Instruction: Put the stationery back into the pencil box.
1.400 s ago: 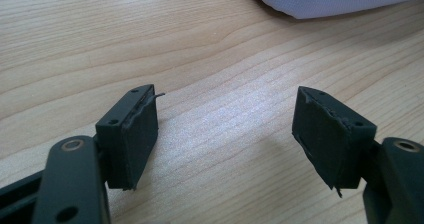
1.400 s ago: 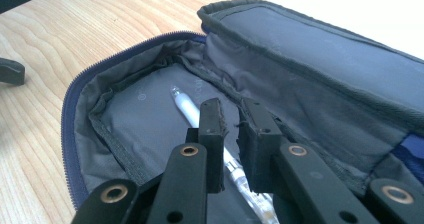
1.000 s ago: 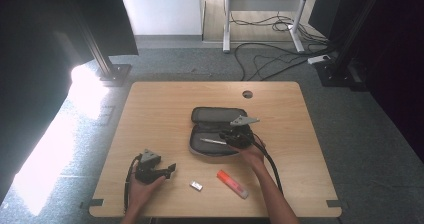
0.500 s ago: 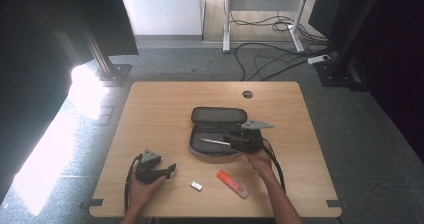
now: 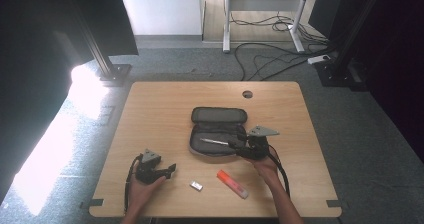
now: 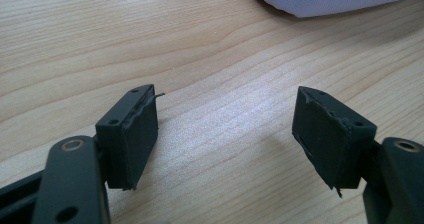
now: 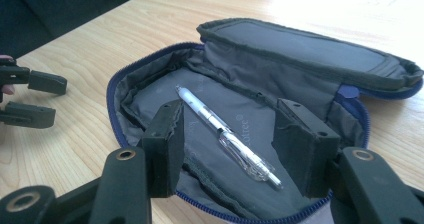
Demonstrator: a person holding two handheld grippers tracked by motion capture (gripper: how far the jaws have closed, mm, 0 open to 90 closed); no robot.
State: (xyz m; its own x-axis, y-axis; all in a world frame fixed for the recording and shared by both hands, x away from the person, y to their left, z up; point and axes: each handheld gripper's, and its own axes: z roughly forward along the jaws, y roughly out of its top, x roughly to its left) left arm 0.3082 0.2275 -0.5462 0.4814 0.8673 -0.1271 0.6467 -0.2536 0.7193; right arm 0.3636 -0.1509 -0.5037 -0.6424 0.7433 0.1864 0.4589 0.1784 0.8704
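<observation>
In the high view, an open pencil case (image 5: 218,129) is lying mid-surface with a pen (image 5: 215,142) resting inside it. The right gripper (image 5: 239,143) is hovering at the case's right edge, while the left gripper (image 5: 170,170) is sitting idle near the front left of the surface (image 5: 160,109). An orange marker (image 5: 231,183) and a small eraser (image 5: 196,186) are waiting just in front of the case.

In the left gripper view, its fingers (image 6: 131,134) are standing spread over bare wood, holding nothing.

In the right gripper view, its fingers (image 7: 167,144) have just been opening and are standing apart, with the pen lying loose in the case beyond them. The pen looks just dropped off; the next move is probably reaching for the marker.
</observation>
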